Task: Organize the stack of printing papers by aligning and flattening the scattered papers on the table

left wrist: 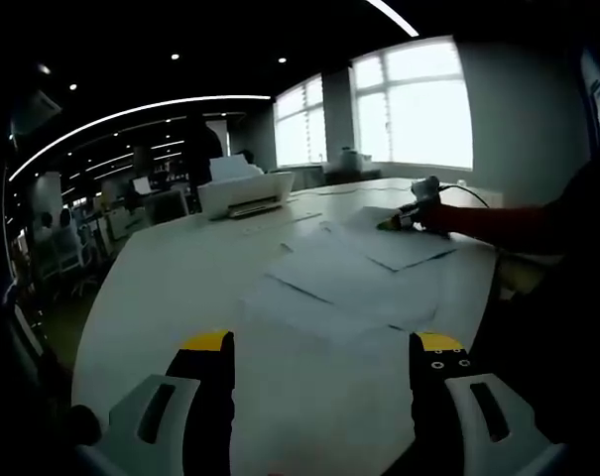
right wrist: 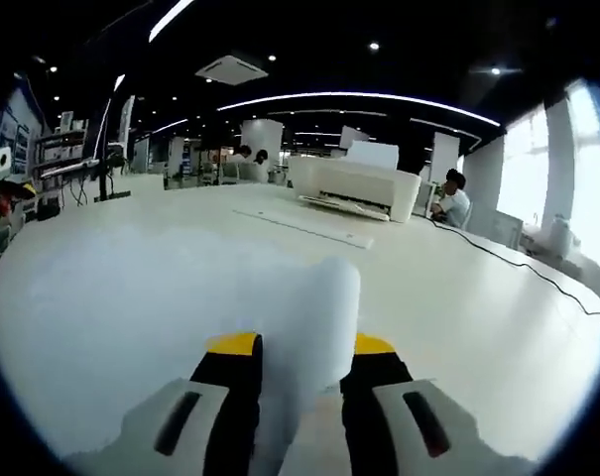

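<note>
Several white sheets of paper (left wrist: 349,273) lie scattered and overlapping on the white table (left wrist: 171,288), ahead of my left gripper (left wrist: 324,345). Its yellow-tipped jaws stand wide apart, open, with nothing between them, short of the nearest sheet. At the far right edge of the papers, my right gripper (left wrist: 407,218) rests on a sheet, held by a person's sleeved arm. In the right gripper view, a large sheet (right wrist: 180,288) spreads to the left and buckles up between the jaws of my right gripper (right wrist: 304,347), which is shut on its raised fold.
A white printer (left wrist: 245,191) (right wrist: 359,186) stands at the back of the table, with a flat sheet (right wrist: 300,226) in front of it. A dark cable (right wrist: 518,263) runs across the table's right side. A person (right wrist: 456,203) sits beyond the printer. Windows are behind.
</note>
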Tool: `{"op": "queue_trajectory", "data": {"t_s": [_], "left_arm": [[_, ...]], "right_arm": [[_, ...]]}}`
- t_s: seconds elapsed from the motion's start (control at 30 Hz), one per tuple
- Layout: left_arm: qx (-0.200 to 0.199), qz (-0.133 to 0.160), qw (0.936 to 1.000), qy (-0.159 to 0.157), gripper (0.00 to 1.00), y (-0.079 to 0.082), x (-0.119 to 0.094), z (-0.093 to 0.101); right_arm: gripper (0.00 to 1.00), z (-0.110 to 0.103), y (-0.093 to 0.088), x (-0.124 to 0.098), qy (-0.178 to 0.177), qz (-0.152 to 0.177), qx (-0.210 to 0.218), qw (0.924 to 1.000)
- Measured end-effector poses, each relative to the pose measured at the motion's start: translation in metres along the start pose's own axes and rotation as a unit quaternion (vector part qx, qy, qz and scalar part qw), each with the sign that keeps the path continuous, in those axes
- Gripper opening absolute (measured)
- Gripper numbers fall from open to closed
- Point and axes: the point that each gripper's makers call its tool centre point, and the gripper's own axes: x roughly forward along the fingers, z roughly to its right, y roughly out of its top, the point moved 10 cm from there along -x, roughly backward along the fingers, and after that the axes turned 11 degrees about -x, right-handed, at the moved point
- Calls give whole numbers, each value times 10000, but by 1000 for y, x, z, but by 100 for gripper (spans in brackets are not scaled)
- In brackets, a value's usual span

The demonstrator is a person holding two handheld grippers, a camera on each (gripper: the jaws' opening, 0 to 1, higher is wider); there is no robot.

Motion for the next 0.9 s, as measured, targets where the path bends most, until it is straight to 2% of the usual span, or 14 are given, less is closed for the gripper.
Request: {"op": "queue_trajectory", "data": {"t_s": [0.2, 0.37, 0.9], "left_arm": [[-22, -6, 10000, -4, 75, -1, 1, -1], [-36, -22, 10000, -17, 74, -3, 3, -1], [-25, -12, 10000, -2, 74, -1, 2, -1]], "right_arm": [[17, -2, 5, -8, -153, 226, -161, 9995], [10, 3, 6, -13, -251, 358, 6, 9990], [0, 14, 11, -30, -480, 856, 472, 9941]]}}
